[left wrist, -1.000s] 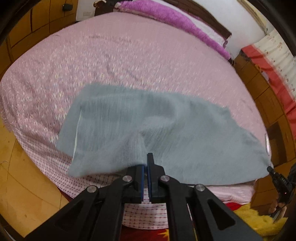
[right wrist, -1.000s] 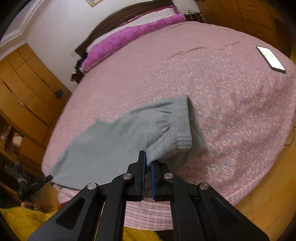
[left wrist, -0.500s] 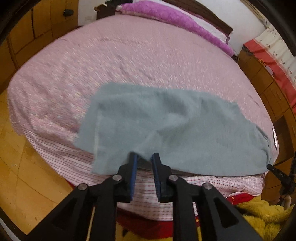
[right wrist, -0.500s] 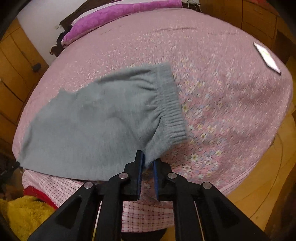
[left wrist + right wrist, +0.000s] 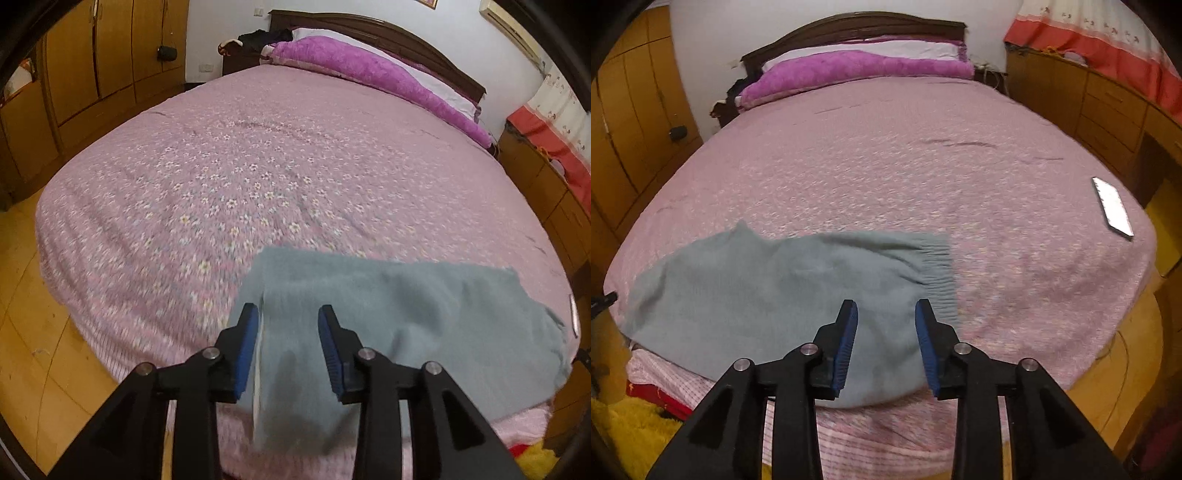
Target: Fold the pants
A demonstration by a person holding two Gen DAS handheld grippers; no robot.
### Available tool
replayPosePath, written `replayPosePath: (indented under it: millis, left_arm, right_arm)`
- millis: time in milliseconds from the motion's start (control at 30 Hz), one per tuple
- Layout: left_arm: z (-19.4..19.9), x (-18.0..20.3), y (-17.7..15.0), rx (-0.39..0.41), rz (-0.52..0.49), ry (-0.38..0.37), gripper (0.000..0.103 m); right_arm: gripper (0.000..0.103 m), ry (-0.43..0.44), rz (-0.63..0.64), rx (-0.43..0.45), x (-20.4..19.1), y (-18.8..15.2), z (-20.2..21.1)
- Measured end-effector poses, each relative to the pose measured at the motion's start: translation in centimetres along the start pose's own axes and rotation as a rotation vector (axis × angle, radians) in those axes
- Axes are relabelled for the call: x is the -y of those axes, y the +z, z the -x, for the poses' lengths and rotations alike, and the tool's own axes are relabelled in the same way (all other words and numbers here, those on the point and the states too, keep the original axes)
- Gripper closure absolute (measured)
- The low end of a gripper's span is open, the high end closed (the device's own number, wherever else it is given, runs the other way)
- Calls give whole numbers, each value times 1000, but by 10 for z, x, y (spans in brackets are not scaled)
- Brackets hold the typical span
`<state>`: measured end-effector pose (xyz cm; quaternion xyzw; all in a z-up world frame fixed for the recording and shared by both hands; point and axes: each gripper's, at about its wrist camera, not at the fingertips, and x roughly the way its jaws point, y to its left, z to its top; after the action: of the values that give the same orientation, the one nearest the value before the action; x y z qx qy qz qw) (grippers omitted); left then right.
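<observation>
The grey-blue pants (image 5: 406, 317) lie flat along the near edge of the pink floral bed (image 5: 258, 166). In the left wrist view, my left gripper (image 5: 288, 314) is open and empty, just above the leg-hem end of the pants. In the right wrist view the pants (image 5: 775, 288) spread to the left, with the ribbed waistband (image 5: 940, 273) on the right. My right gripper (image 5: 885, 308) is open and empty above the waistband end. The near edge of the pants hangs slightly over the bed's front edge.
A phone (image 5: 1113, 210) lies on the bed at the right. Purple pillows (image 5: 369, 74) and a dark headboard (image 5: 849, 22) stand at the far end. Wooden wardrobes (image 5: 92, 55) and drawers (image 5: 1108, 107) flank the bed. A yellow rug (image 5: 624, 435) lies on the wooden floor.
Both grippers have let go of the pants and opened wide. The pants have dropped flat onto the bed. Both grippers have drawn back and tilted up toward the headboard.
</observation>
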<state>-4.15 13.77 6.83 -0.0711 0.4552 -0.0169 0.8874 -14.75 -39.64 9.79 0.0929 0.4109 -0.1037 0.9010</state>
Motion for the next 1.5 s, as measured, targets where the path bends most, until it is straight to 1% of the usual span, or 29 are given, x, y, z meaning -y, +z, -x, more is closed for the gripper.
replayPosePath:
  millis: [100, 233, 300, 433, 467, 500, 533, 567, 700, 767, 800, 867, 967, 1033, 1067, 1167, 1267, 1300, 1333, 1367, 1433, 1500]
  left_arm:
    - [-21, -1, 4, -16, -19, -3, 68]
    - [-42, -7, 1, -62, 5, -29, 68]
    - [-46, -7, -1, -66, 13, -51, 68]
    - [-51, -3, -3, -50, -6, -49, 68]
    - [-53, -2, -4, -50, -7, -48, 70]
    - [-53, -1, -4, -45, -5, -52, 86]
    - [-51, 0, -3, -41, -5, -59, 97]
    - [-50, 1, -2, -41, -7, -70, 98]
    - [-31, 10, 8, 40, -75, -21, 98]
    - [-23, 16, 16, 87, -126, 26, 98]
    - [-22, 17, 19, 93, -148, 42, 98]
    - [-29, 18, 26, 83, -170, 68, 97]
    - [-50, 17, 33, 36, -177, 74, 97]
    - [-68, 18, 32, 2, -197, 95, 96]
    - [-77, 19, 30, -12, -208, 119, 92]
    - [-81, 22, 29, 14, -232, 166, 88]
    - [-76, 26, 30, 5, -252, 195, 87]
    - [-72, 26, 30, 2, -251, 200, 87]
    - [-62, 25, 20, 4, -248, 203, 87]
    - [-56, 26, 18, 8, -242, 199, 87]
    - [-40, 27, 14, 15, -215, 175, 86]
    - [-28, 23, 8, 7, -174, 129, 85]
  right_arm:
    - [77, 7, 3, -34, -7, -6, -17]
    - [77, -23, 2, -93, -9, -16, -44]
    - [77, -31, 5, -95, -9, -19, -51]
    - [76, -27, -1, -89, -9, -18, -52]
    - [76, -27, -2, -89, -9, -18, -52]
    - [76, -29, 0, -88, -10, -18, -53]
    - [75, -32, 2, -87, -11, -19, -53]
    - [75, -35, 5, -86, -12, -20, -53]
    - [75, -38, 9, -84, -13, -19, -52]
    - [75, -36, 8, -83, -12, -19, -53]
    - [75, -36, 7, -82, -12, -19, -54]
    - [74, -36, 8, -79, -12, -20, -54]
    - [74, -38, 11, -75, -13, -21, -53]
    - [74, -39, 13, -73, -13, -21, -53]
    - [74, -39, 15, -72, -13, -21, -53]
    - [74, -37, 19, -69, -13, -22, -53]
    - [72, -33, 20, -64, -13, -23, -54]
    - [71, -30, 20, -62, -13, -24, -54]
    - [68, -28, 20, -61, -14, -24, -54]
    - [67, -25, 21, -57, -15, -24, -54]
    - [60, -23, 27, -50, -18, -26, -54]
    - [55, -24, 37, -45, -21, -26, -55]
